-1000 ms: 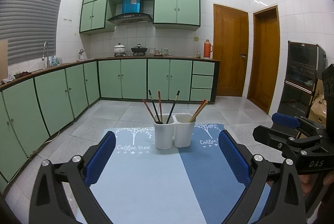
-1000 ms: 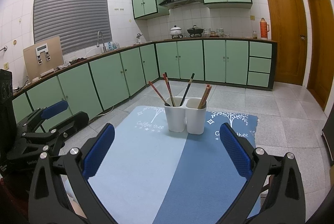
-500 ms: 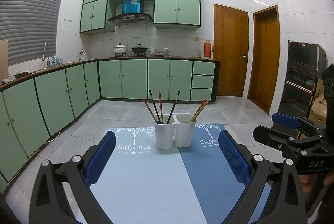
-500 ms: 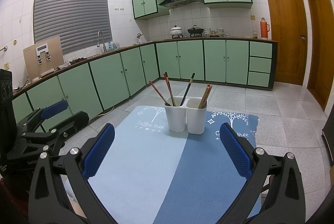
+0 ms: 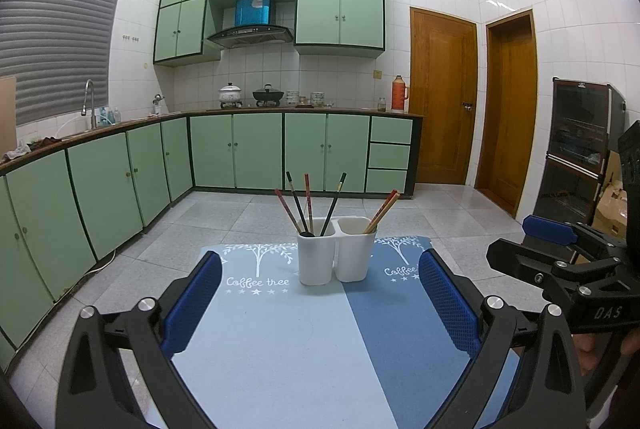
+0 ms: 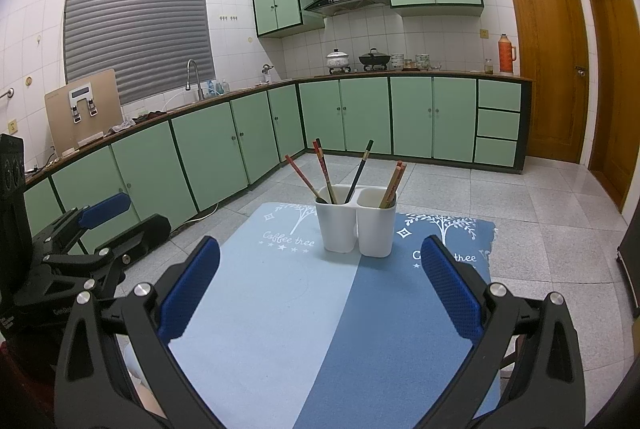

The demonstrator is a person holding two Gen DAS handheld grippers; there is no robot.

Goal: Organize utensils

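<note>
Both my left gripper [image 5: 320, 285] and right gripper [image 6: 320, 269] hang wide open, empty. The chopsticks [image 5: 310, 203] lean in the white two-cup holder [image 5: 338, 255] on the blue mat [image 5: 280, 349]: light, stiff, slick; I'd pinch one mid-shaft.

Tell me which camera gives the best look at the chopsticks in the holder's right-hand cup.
The right wrist view: the light wooden chopsticks sit closer and larger, rising from the white holder. The left wrist view shows the same chopsticks smaller, leaning right, but still unobstructed.
</note>
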